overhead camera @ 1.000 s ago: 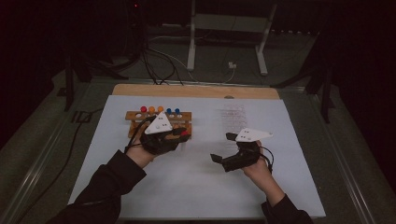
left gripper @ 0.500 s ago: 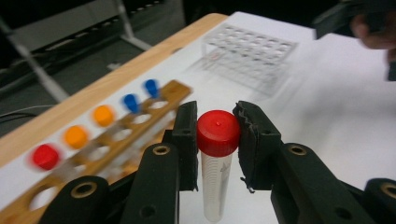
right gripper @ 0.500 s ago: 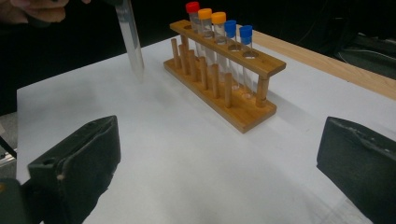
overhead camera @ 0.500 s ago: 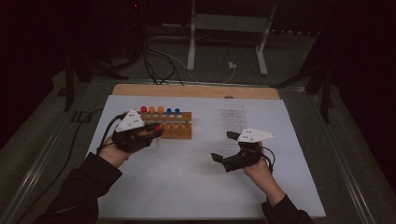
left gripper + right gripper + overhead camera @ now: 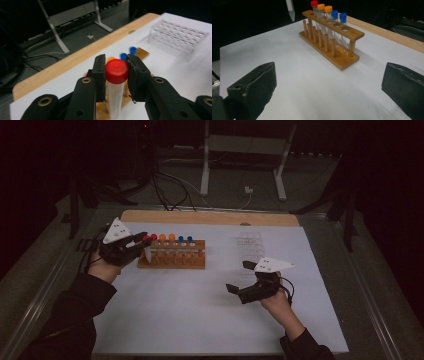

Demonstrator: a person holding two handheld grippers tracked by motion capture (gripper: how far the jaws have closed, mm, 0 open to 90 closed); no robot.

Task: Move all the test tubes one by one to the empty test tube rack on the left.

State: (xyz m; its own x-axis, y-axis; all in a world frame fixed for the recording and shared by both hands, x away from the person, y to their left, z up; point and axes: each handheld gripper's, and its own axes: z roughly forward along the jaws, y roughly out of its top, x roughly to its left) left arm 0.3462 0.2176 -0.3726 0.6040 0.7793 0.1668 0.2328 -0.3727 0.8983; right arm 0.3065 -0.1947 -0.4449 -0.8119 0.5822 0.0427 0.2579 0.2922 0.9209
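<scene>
My left gripper [image 5: 141, 242] is shut on a clear tube with a red cap [image 5: 116, 71], holding it upright in the air just off the left end of the wooden tube rack [image 5: 172, 256]. The tube's pointed tip [image 5: 290, 7] hangs above the table beyond the rack's far end. In the rack [image 5: 329, 37] stand one red-capped tube [image 5: 314, 3], two orange-capped tubes and two blue-capped tubes. My right gripper [image 5: 240, 277] rests low at the right of the white sheet, open, with nothing between its pads [image 5: 254, 85].
A clear plastic rack [image 5: 248, 242] lies on the white sheet [image 5: 200, 320] to the right of the wooden rack. A wooden board [image 5: 210, 217] runs along the sheet's far edge. Beyond the table are cables and a metal stand [image 5: 242, 150].
My left gripper has moved left and a little up, from over the wooden rack to beyond its left end, with the red-capped tube in it. The right gripper has stayed put.
</scene>
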